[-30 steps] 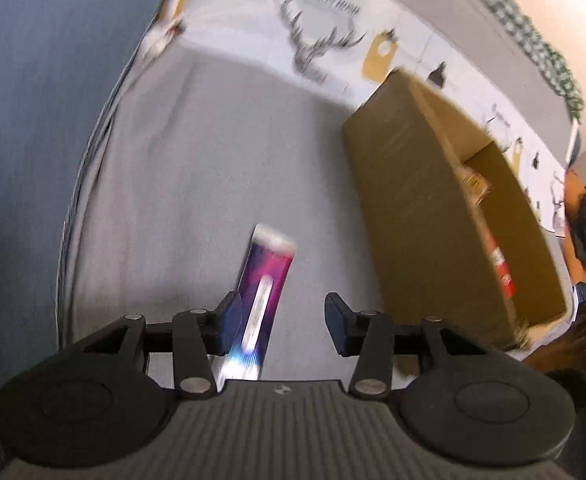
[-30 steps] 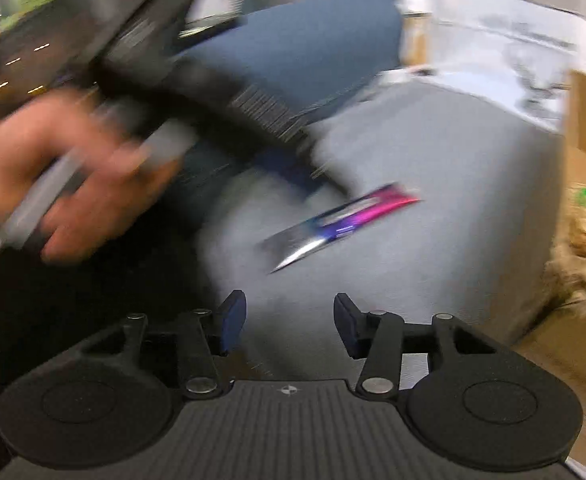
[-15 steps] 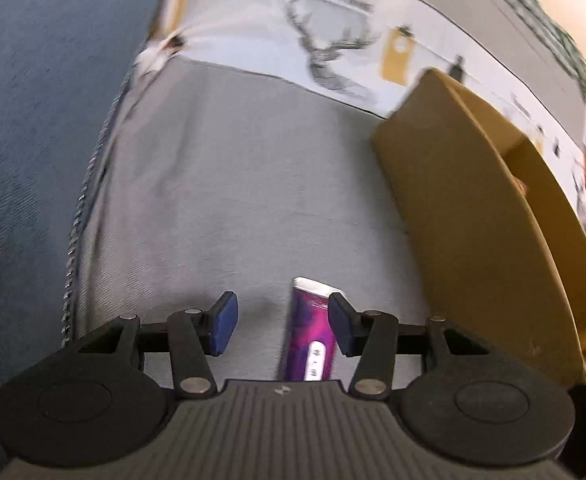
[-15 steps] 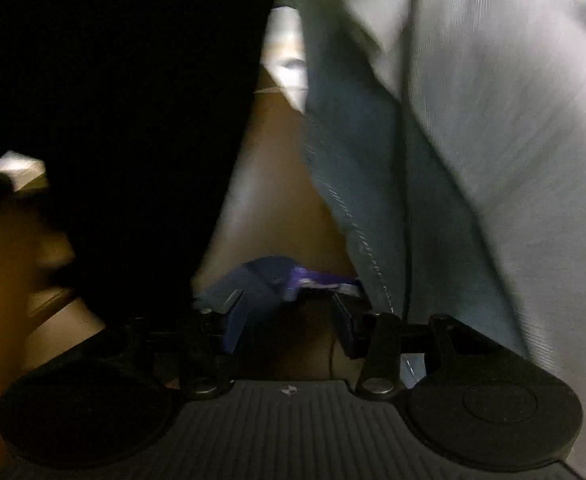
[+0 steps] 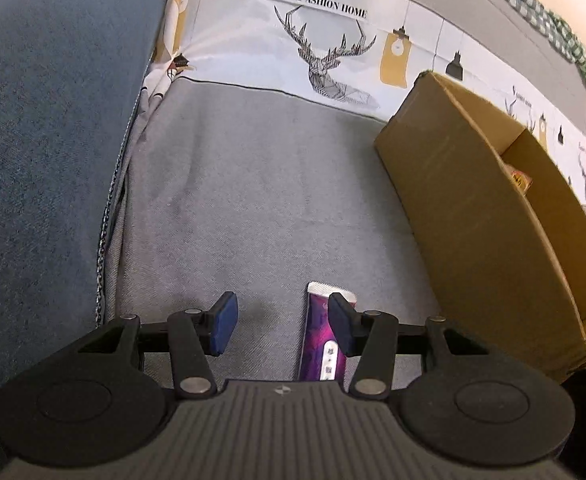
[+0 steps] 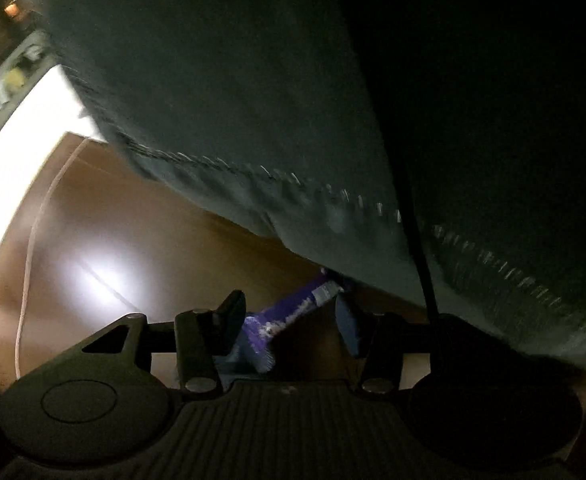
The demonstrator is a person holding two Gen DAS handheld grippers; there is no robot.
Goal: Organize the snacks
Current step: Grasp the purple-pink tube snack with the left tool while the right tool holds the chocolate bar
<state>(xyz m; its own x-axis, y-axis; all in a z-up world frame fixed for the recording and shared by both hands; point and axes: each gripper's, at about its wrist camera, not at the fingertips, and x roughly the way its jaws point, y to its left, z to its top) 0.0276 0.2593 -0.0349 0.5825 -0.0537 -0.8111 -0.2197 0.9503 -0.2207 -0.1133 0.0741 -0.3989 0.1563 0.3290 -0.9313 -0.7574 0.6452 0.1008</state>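
A purple snack bar (image 5: 323, 340) lies on the grey sofa cushion (image 5: 253, 200), just inside the right finger of my open left gripper (image 5: 281, 326), which hovers low over it. An open cardboard box (image 5: 489, 216) stands to the right with a snack packet (image 5: 520, 179) inside. In the right wrist view my right gripper (image 6: 293, 324) is open, low beside the dark sofa side (image 6: 253, 100). A purple and blue wrapper (image 6: 285, 320) lies between its fingers on the brown floor (image 6: 113, 240).
The blue sofa arm (image 5: 45, 140) rises at the left. A white printed cover with a deer head (image 5: 333, 60) runs along the sofa back. A thin cable (image 6: 29, 264) curves over the floor at the left.
My left gripper moved left and down, so the purple bar now sits by its right finger. My right gripper swung from the sofa seat down to the floor beside the sofa.
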